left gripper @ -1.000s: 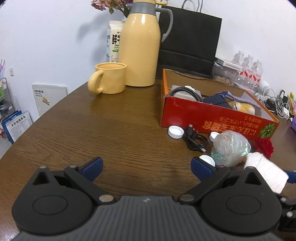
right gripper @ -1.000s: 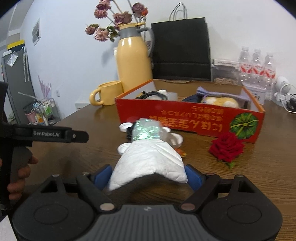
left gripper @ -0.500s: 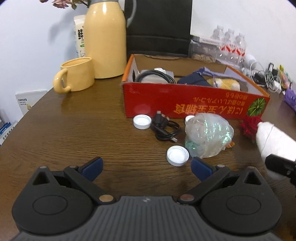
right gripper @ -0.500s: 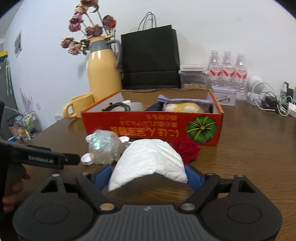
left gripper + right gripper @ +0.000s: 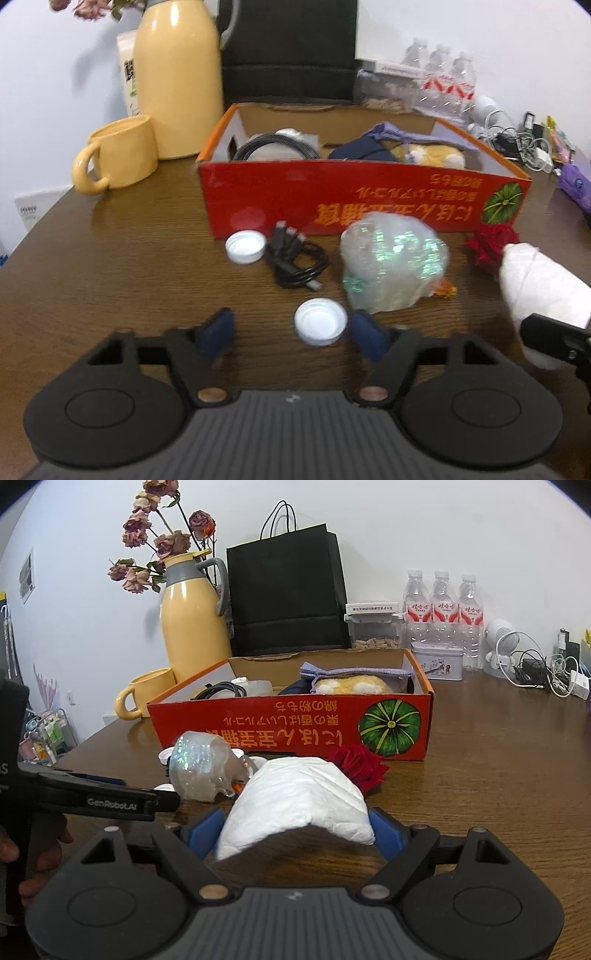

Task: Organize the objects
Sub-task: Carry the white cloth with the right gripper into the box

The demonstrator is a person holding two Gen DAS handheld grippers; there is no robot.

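Right wrist: right tongs (image 5: 295,832) grip white bundle (image 5: 299,805).

Counted on the table

Three water bottles (image 5: 443,602), two white caps (image 5: 246,246), one red box (image 5: 332,206), one mug (image 5: 118,162), one jug (image 5: 177,74).

red box (image 5: 332,195) (green pumpkin print), yellow mug (image 5: 122,166), white cap (image 5: 320,321), iridescent wrap (image 5: 393,262)

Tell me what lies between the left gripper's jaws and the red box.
In the left wrist view: a white cap nearest the left gripper, then a coiled black cable, another cap, before the red box.
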